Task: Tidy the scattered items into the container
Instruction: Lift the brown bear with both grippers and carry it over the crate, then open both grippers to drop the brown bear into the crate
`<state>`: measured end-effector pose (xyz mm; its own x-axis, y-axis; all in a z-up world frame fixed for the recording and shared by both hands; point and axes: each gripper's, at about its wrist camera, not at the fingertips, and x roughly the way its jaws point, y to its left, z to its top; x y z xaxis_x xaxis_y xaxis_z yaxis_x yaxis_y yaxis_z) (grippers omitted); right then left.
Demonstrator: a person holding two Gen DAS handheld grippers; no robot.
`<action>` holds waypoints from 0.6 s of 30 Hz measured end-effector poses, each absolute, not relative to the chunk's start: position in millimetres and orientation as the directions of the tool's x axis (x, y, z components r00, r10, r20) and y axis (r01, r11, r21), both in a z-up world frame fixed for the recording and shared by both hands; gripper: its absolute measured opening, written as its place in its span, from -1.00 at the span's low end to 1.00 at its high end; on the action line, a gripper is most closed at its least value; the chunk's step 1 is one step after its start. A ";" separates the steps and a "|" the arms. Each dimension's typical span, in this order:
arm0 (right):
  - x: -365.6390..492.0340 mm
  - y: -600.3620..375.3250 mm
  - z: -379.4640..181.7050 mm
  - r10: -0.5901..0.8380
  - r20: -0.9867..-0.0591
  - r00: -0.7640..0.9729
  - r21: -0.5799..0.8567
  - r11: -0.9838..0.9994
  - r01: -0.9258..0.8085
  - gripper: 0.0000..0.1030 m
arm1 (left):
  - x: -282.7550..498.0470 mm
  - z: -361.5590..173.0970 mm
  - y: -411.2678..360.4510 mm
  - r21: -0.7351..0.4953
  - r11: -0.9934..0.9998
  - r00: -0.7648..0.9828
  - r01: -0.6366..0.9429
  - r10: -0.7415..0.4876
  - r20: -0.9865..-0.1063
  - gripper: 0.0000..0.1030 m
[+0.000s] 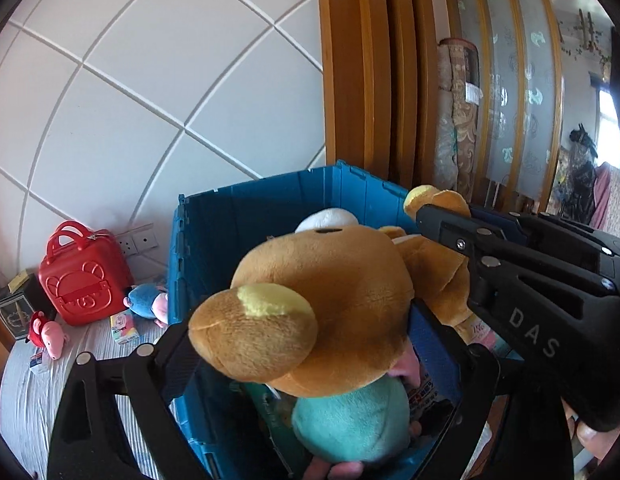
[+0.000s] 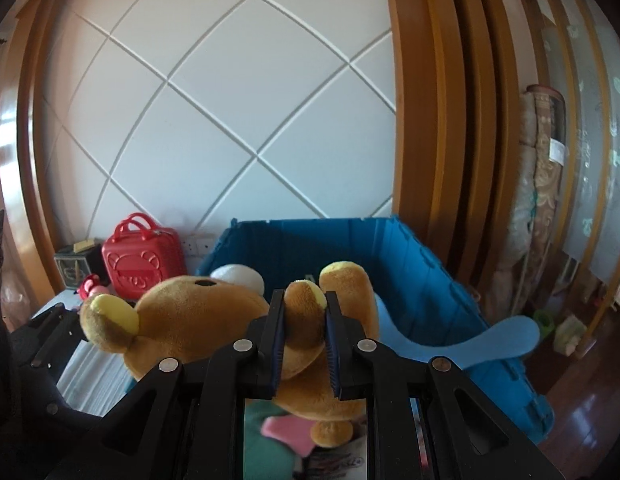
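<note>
A brown plush bear point(image 1: 329, 280) with yellow-lined ears hangs over the open blue crate point(image 1: 254, 192). My left gripper point(image 1: 317, 352) stands wide open with the bear's head between its jaws. The near ear hides the left pad, and a gap shows beside the right pad. My right gripper point(image 2: 305, 300) is shut on one of the bear's paws point(image 2: 306, 308), and it enters the left wrist view from the right point(image 1: 437, 220). Inside the crate point(image 2: 409, 280) lie a teal plush point(image 1: 349, 420) and printed packets.
On the striped bed cover left of the crate sit a red case point(image 1: 86, 276), a blue plush point(image 1: 146, 300), a pink-and-red plush point(image 1: 46, 332), a small packet point(image 1: 124, 326) and a dark box point(image 1: 18, 308). A light blue paddle-shaped piece point(image 2: 505, 340) overhangs the crate's right rim. Rolled carpets point(image 1: 457, 120) lean beyond.
</note>
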<state>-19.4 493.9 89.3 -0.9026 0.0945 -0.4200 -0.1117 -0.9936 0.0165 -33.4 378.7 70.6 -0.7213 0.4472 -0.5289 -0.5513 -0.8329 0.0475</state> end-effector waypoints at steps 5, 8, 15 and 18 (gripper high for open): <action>-22.3 527.2 59.1 0.104 -0.482 -0.870 0.042 -0.989 -0.142 -0.67 | -30.6 57.3 400.4 0.054 -0.827 -0.698 -0.559 0.435 -0.569 0.86; -25.0 537.5 47.7 0.122 -0.512 -0.850 0.044 -0.985 -0.168 -0.67 | -26.6 51.5 407.4 0.055 -0.818 -0.683 -0.573 0.440 -0.583 0.86; -22.1 562.5 29.7 0.164 -0.557 -0.814 0.074 -0.967 -0.245 -0.66 | -10.8 45.7 401.8 0.043 -0.819 -0.678 -0.572 0.442 -0.587 0.86; -14.9 569.7 26.3 0.189 -0.572 -0.799 0.067 -0.959 -0.275 -0.63 | -6.8 49.4 392.2 0.036 -0.835 -0.695 -0.549 0.432 -0.574 0.86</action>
<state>-14.9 569.7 26.3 -0.7985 0.1887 -0.5716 -0.2747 -0.9592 0.0671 -6.8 392.2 49.4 -0.6953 0.4323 -0.5741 -0.5488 -0.8352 0.0357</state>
